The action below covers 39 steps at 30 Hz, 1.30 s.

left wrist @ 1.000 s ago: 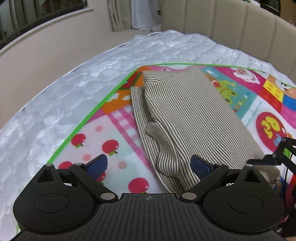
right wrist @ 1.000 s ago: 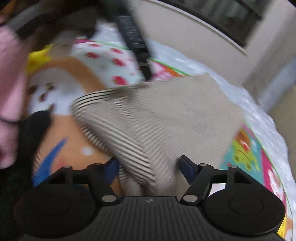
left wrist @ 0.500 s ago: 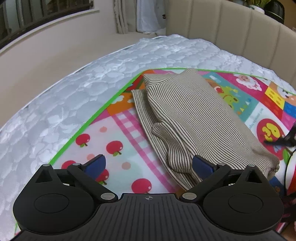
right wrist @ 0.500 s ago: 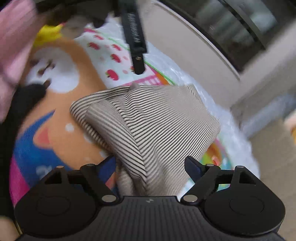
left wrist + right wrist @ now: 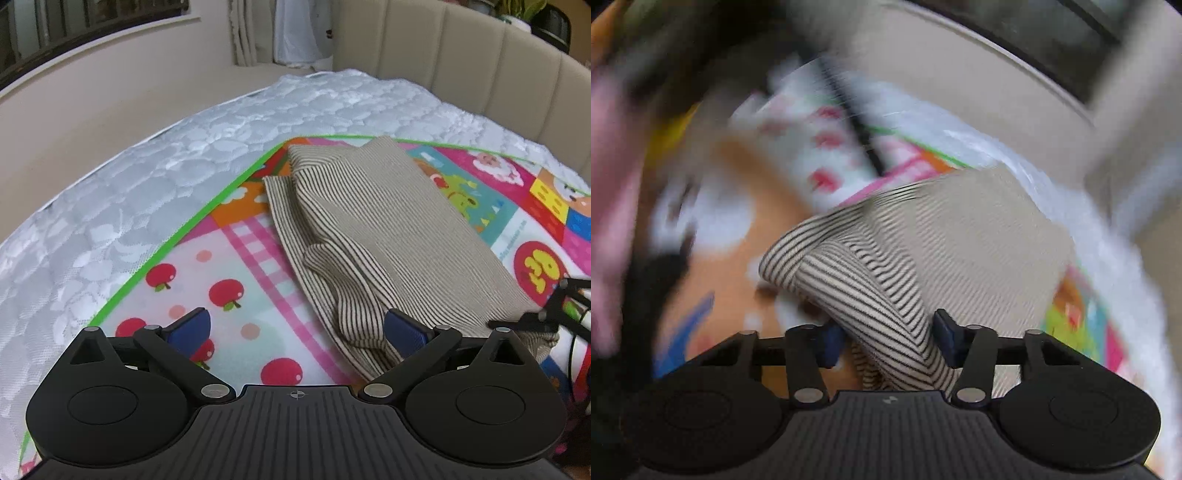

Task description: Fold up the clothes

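A beige garment with thin black stripes (image 5: 388,229) lies folded on a colourful play mat (image 5: 229,291) on the bed. My left gripper (image 5: 297,330) is open and empty, hovering over the mat at the garment's near edge; its right finger (image 5: 404,334) is just beside the cloth. In the right wrist view, my right gripper (image 5: 886,341) has its jaws closed in on a bunched fold of the striped garment (image 5: 879,295). That view is blurred by motion. The right gripper's tip (image 5: 546,314) shows at the garment's near right corner.
The mat lies on a white quilted mattress (image 5: 155,177). A beige padded headboard (image 5: 461,62) stands behind, and a cream wall (image 5: 92,96) runs along the left. A pink sleeve (image 5: 609,206) shows at the left of the right wrist view.
My right gripper's jaws have narrowed from wide open onto a fold of the garment and it is moving fast. My left gripper has drawn back slightly and stays open.
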Each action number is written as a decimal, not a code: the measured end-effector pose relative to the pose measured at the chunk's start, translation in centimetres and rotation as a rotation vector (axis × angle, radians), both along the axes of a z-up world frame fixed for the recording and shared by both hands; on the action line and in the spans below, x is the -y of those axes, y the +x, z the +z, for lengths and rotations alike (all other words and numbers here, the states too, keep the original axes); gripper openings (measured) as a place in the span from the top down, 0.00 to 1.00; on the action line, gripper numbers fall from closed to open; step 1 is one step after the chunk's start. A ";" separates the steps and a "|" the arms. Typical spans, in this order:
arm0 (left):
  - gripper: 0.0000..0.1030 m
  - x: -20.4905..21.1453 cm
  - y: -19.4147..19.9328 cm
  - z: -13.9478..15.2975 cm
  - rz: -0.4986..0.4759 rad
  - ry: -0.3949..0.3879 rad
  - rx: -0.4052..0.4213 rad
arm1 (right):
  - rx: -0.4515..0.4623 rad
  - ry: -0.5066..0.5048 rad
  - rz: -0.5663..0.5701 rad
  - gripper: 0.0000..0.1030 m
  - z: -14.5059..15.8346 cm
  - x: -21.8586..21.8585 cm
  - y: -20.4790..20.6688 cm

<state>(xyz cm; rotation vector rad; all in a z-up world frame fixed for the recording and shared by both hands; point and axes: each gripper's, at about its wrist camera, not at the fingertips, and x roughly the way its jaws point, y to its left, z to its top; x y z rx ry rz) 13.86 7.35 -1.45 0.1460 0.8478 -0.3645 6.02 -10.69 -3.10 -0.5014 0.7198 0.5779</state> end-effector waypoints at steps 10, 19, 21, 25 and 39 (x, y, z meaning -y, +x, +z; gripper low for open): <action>0.00 1.5 -1.3 0.4 -0.234 -0.107 -0.057 | -0.107 0.244 -0.184 0.65 3.6 5.2 3.1; 0.00 4.2 -0.8 -1.9 -0.220 0.060 -0.017 | 0.075 -0.110 0.088 0.17 1.3 1.3 -0.7; 0.00 3.4 -0.2 -1.6 -0.194 0.012 -0.027 | 0.114 -0.198 0.120 0.17 -0.6 0.3 -1.3; 0.00 3.1 0.2 -1.3 -0.184 -0.011 -0.032 | 0.196 -0.335 0.144 0.18 -4.3 -1.9 -1.3; 0.00 -2.6 3.7 3.6 0.051 -0.374 0.011 | 0.067 -0.368 0.339 0.79 2.2 0.4 -5.1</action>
